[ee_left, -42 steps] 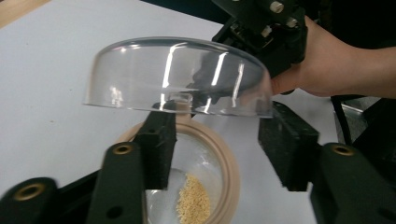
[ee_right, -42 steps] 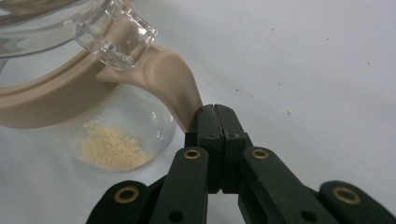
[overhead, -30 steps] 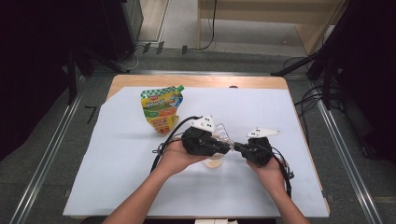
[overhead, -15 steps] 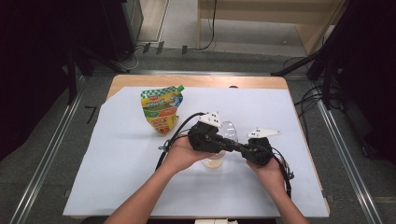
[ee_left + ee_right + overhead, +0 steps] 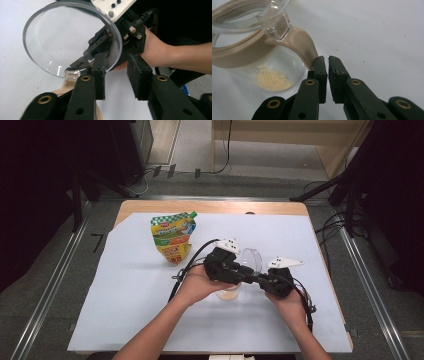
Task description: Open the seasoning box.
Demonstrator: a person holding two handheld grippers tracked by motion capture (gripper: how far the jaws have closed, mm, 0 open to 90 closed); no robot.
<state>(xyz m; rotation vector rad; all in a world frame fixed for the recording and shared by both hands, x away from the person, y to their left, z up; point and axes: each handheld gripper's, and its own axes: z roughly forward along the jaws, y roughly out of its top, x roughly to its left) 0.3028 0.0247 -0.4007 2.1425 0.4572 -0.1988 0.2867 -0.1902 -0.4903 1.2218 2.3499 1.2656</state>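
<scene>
Dark curtains and cable-strewn grey floor ring a wooden table [image 5: 150,207] covered by a pale blue sheet [image 5: 125,285], seen from the high view; a green and yellow printed refill pouch [image 5: 172,237] lies toward its far left, well apart from the work. Near the middle stands a small clear glass jar with a beige collar and a hinged transparent round lid [image 5: 231,291], its lid raised upright, with the left gripper [image 5: 246,272] and right gripper [image 5: 261,281] meeting over it. From the left gripper view, the lid [image 5: 72,40] stands open just beyond the black jaws, which have just been opening and now stand apart with nothing pressed between them. From the right gripper view, the jar [image 5: 259,60] holds a little pale yellow powder [image 5: 272,80], and the jaws stand nearly together, touching the tip of the beige handle [image 5: 305,48] without clearly pinching it. Glass and clear plastic look stiff, smooth and slippery, light yet breakable; the matte beige handle or collar seems the safest hold.
</scene>
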